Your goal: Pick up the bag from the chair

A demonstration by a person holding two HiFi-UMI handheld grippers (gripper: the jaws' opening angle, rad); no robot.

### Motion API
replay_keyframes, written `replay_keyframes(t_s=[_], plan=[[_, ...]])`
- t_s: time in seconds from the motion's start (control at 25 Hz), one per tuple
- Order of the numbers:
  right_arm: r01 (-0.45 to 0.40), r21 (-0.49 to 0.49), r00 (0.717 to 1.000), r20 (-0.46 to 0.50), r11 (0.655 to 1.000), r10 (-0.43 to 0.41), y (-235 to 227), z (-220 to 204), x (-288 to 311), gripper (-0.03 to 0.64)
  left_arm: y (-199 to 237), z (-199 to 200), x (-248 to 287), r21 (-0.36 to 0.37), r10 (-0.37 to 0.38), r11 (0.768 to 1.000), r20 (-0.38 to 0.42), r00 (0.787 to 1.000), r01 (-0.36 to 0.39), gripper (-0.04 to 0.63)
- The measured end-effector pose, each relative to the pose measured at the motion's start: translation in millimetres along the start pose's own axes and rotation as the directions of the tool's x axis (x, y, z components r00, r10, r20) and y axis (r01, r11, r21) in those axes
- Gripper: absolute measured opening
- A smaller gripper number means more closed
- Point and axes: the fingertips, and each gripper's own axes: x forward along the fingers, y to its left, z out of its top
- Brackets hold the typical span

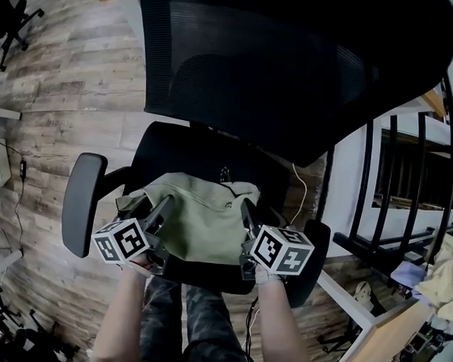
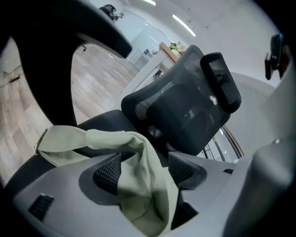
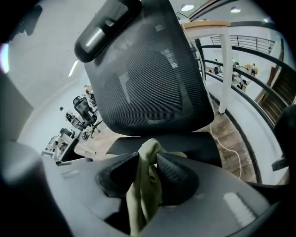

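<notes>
Near: two forearms reach forward from the bottom of the head view, one gripper in each hand, both angled down at the seat. Marker cubes show black-and-white square patterns only.

Left gripper [image 1: 167, 204]: jaws spread wide, a loose fold of bag [image 1: 204, 222] between the pads, not squeezed.

Right gripper [image 1: 248, 211]: jaws pinching a bunched fold at the bag's right edge.

Bag: olive-green cloth, lying on the black chair [image 1: 83, 203] seat between the armrests.

Beyond: mesh backrest [image 1: 290, 67], wooden floor [image 1: 59, 82].
</notes>
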Motion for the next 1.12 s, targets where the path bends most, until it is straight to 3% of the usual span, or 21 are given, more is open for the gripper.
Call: replay_keyframes(t_s=[0.28, 0.32, 0.56, 0.72, 1.12], plan=[[-0.084, -0.1, 0.996, 0.025, 0.991, 0.087, 23.0, -11.6, -21.1, 0.126, -0.5, 3.3, 4.8, -0.107, -0.099, 0.989, -0.01, 0.995, 0.098, 0.294], [-0.097, -0.105, 0.995, 0.028, 0.99, 0.1, 25.7, -13.8, -24.7, 0.124, -1.4, 3.8, 5.0, -0.107, -0.103, 0.989, -0.006, 0.995, 0.101, 0.263], [-0.153, -0.083, 0.986, 0.05, 0.985, 0.157, 38.4, -25.8, -40.6, 0.121, -9.7, 3.5, -3.6, -0.072, -0.116, 0.991, 0.024, 0.993, 0.117, 0.053], [-0.162, -0.084, 0.983, 0.072, 0.983, 0.168, 42.6, -31.7, -50.3, 0.112, -15.2, 0.2, -10.3, -0.057, -0.135, 0.989, 0.043, 0.99, 0.137, 0.027], [-0.209, -0.047, 0.966, 0.147, 0.977, 0.214, 56.9, -30.9, -81.0, 0.104, -54.5, -5.3, -34.4, 0.103, -0.24, 0.966, -0.002, 0.971, 0.239, 0.018]])
